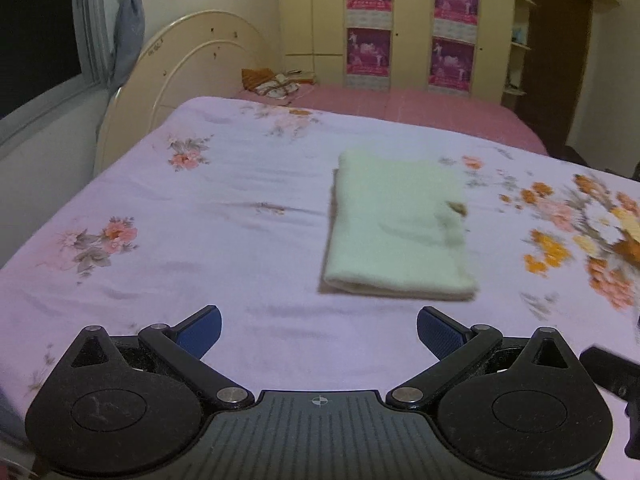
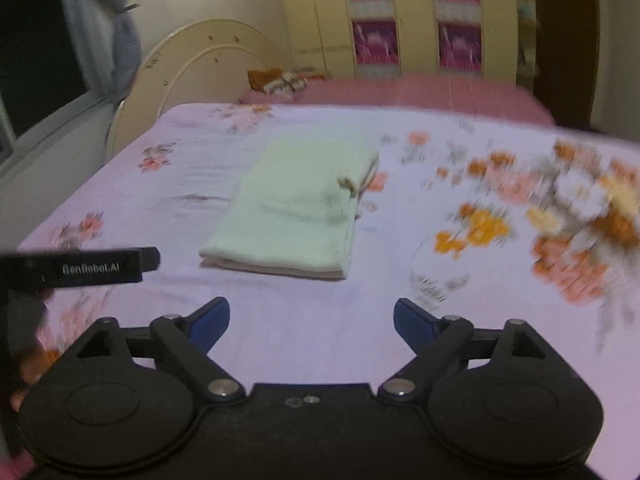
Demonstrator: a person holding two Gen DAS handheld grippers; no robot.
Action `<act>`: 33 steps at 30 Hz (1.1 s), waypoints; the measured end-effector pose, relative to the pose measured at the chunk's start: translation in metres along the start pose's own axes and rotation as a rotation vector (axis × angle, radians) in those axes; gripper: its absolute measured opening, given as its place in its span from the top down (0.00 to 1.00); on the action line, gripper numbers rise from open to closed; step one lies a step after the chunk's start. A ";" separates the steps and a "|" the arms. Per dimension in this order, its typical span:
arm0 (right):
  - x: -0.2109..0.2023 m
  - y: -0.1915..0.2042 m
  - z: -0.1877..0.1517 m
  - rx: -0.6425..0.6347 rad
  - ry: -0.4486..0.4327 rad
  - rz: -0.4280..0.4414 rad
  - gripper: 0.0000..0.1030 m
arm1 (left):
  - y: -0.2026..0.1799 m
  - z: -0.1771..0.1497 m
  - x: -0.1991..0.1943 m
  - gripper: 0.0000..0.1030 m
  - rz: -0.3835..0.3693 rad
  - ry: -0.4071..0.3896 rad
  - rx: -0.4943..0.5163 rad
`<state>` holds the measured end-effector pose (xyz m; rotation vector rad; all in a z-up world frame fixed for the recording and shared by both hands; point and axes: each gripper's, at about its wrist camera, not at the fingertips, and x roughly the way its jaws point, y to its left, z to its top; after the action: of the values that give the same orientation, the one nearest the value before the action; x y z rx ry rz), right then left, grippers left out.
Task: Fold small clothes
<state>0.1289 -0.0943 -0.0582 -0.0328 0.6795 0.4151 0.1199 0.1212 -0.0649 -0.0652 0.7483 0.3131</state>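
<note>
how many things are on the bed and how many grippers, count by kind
folded pale green cloth: 1
orange and patterned bundle at the far end of the bed: 1, too blurred to say what it is
grippers, both open and holding nothing: 2, the left gripper and the right gripper
total: 4, all over the floral bedsheet

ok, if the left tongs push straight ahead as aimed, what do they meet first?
Probably the floral bedsheet just ahead of the open left tongs. If they skim above it, the near edge of the folded pale-green cloth, slightly right of centre. Depth is unclear.
</note>
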 end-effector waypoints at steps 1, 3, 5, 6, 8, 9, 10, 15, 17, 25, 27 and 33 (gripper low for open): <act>-0.013 0.002 -0.001 -0.019 -0.026 -0.013 0.08 | -0.001 -0.002 -0.011 0.00 -0.008 -0.001 0.000; -0.040 0.004 -0.004 -0.037 -0.079 -0.034 0.04 | -0.002 -0.009 -0.034 0.00 -0.021 -0.011 -0.007; -0.064 0.004 -0.007 -0.033 -0.127 -0.042 0.01 | -0.003 -0.015 -0.054 0.00 -0.029 -0.021 -0.005; -0.075 0.003 -0.008 -0.028 -0.147 -0.042 0.01 | -0.004 -0.019 -0.065 0.00 -0.029 -0.025 -0.005; -0.092 0.002 -0.011 -0.014 -0.176 -0.052 0.01 | -0.005 -0.024 -0.082 0.00 -0.027 -0.035 -0.007; -0.098 0.001 -0.011 -0.008 -0.185 -0.055 0.01 | -0.005 -0.027 -0.090 0.00 -0.031 -0.040 -0.007; -0.105 0.000 -0.013 0.000 -0.199 -0.061 0.01 | -0.005 -0.029 -0.097 0.00 -0.030 -0.043 -0.010; -0.123 -0.005 -0.021 0.055 -0.235 -0.089 0.01 | -0.006 -0.040 -0.129 0.00 -0.030 -0.060 -0.018; -0.129 -0.006 -0.025 0.075 -0.240 -0.089 0.01 | -0.006 -0.043 -0.138 0.00 -0.033 -0.065 -0.018; -0.142 0.003 -0.035 0.083 -0.257 -0.087 0.01 | -0.006 -0.051 -0.158 0.00 -0.033 -0.082 -0.014; -0.144 0.005 -0.037 0.082 -0.256 -0.083 0.01 | -0.005 -0.052 -0.159 0.00 -0.031 -0.081 -0.019; -0.148 0.008 -0.040 0.079 -0.258 -0.091 0.01 | -0.005 -0.054 -0.160 0.00 -0.032 -0.079 -0.024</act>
<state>-0.0018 -0.1468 0.0024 0.0633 0.4380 0.2984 -0.0240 0.0659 0.0039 -0.0869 0.6643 0.2929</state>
